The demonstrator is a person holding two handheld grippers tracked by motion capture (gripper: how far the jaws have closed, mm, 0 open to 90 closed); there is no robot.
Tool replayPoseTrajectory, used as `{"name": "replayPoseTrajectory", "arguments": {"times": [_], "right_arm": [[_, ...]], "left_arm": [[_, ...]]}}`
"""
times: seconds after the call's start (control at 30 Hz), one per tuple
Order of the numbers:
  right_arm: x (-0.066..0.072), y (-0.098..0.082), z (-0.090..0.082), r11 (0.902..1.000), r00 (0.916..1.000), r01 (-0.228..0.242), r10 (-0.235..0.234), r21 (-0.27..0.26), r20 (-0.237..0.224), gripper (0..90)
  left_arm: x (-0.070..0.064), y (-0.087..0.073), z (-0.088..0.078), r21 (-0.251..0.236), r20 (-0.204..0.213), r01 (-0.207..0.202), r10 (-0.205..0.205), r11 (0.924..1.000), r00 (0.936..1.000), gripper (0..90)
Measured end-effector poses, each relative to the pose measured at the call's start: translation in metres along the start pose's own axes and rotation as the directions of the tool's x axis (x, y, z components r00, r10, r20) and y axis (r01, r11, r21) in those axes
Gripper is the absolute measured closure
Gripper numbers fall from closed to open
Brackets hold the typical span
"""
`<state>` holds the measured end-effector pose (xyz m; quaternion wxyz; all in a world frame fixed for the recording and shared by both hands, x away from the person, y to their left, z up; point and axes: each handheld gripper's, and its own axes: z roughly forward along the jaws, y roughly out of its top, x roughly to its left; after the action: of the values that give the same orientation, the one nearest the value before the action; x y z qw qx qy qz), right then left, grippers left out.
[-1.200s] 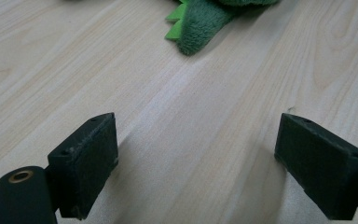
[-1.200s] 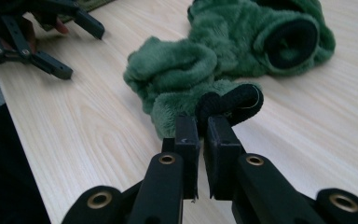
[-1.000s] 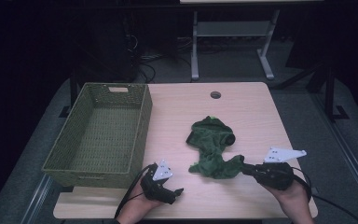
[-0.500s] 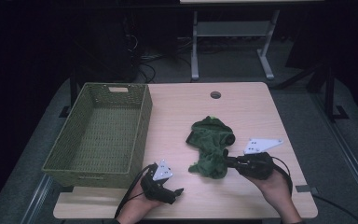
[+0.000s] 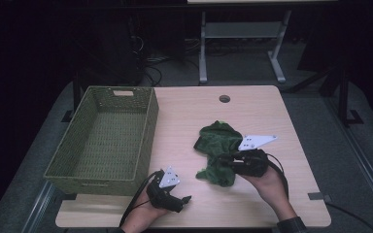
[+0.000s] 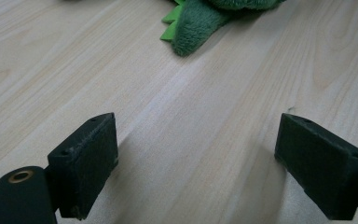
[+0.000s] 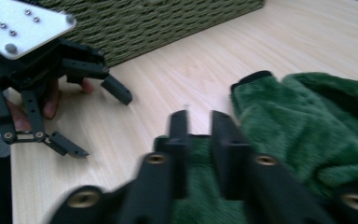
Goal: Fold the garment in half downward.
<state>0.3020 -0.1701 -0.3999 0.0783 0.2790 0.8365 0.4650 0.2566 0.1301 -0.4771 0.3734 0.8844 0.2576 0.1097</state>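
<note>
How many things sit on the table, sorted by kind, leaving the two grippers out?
Woven basket: 1
Green plush toy: 1
Total: 2

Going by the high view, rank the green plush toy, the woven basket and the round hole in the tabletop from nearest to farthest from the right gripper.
1. Green plush toy: right at the right gripper, its jaws nearly shut over the plush.
2. Round hole: farther up the table, near the far edge.
3. Woven basket: across on the left side.
</note>
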Motion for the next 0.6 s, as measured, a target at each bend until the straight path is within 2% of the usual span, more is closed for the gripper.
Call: {"name": "replayPoseTrajectory", "arguments": {"times": [0.1,0.23,0.3,0.33,0.43,0.5,0.6], "right_arm": [[-0.008,-0.003,-0.002,0.9999,0.9992,-0.014,0.014,0.004,0.038,89.7],[-0.017,-0.008,0.014,0.9977,0.9985,-0.042,0.04,0.053,0.037,89.9],[-0.017,-0.01,0.026,0.9949,0.9989,-0.037,0.034,0.094,0.032,89.9],[-0.017,-0.01,0.026,0.9949,0.9989,-0.037,0.034,0.094,0.032,89.9],[-0.016,-0.014,0.044,0.9869,0.9992,-0.03,0.025,0.158,0.03,89.9],[-0.017,-0.019,0.055,0.9758,0.9989,-0.037,0.029,0.216,0.038,90.0],[-0.018,-0.024,0.058,0.9731,0.9984,-0.051,0.044,0.224,0.036,90.0]], "left_arm": [[0.0,0.0,0.0,0.0,-0.001,-0.001,0.001,1.0,1.0,12.4],[0.0,0.0,0.0,0.0,0.0,0.001,-0.001,1.0,1.0,12.5],[0.0,0.0,0.0,0.001,0.0,0.003,-0.003,1.0,1.0,12.5],[0.0,0.0,0.0,0.001,0.0,0.003,-0.003,1.0,1.0,12.6],[0.0,0.0,0.0,-0.001,-0.001,0.005,-0.005,1.0,1.0,12.6],[0.0,0.0,0.0,0.0,-0.001,0.005,-0.005,1.0,1.0,12.6],[-0.001,0.0,0.0,-0.001,-0.005,0.008,-0.008,1.0,1.0,12.8]]}}
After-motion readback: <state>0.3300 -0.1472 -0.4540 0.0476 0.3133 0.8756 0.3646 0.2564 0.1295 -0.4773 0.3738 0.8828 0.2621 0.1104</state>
